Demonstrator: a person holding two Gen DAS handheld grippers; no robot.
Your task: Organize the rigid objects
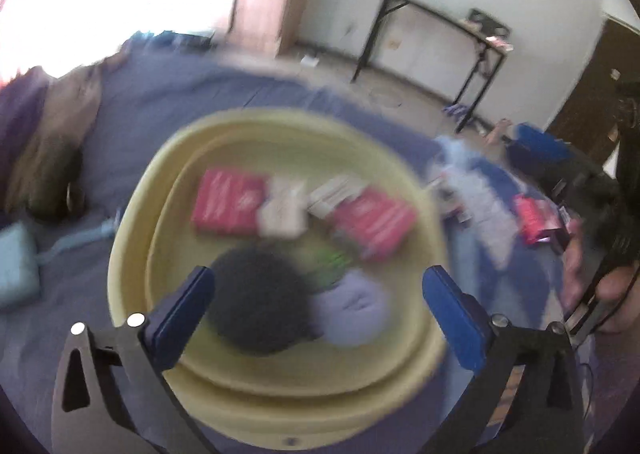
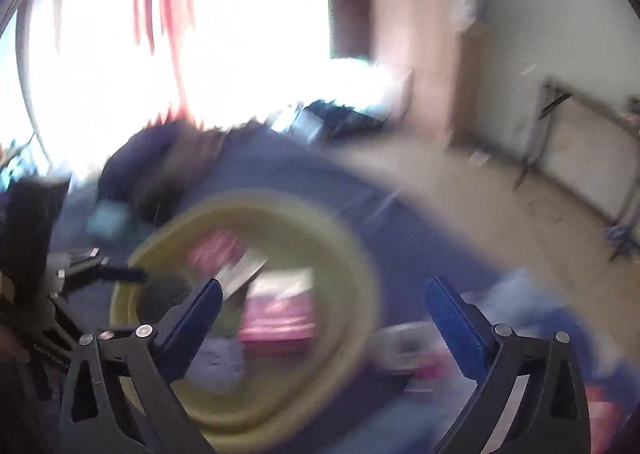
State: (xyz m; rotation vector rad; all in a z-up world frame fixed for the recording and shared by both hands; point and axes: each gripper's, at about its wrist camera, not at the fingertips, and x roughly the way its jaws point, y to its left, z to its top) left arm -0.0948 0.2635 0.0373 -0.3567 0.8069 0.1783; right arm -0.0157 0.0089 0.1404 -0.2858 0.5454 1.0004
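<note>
Bedsheet (image 1: 168,101), blue, w/ yellow basin (image 1: 132,221) on it; inside: 2 red boxes (image 1: 228,205), white packs btwn them, dark round item (image 1: 256,306), lilac item. Left gripper (image 1: 316,294) & right gripper (image 2: 320,306) both spread wide, holding nothing.

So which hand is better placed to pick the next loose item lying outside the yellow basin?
Probably the right. Its open tongs face the loose items beside the yellow basin; the left tongs, also open, hover over the basin's contents. Blur hides what the items are.
</note>
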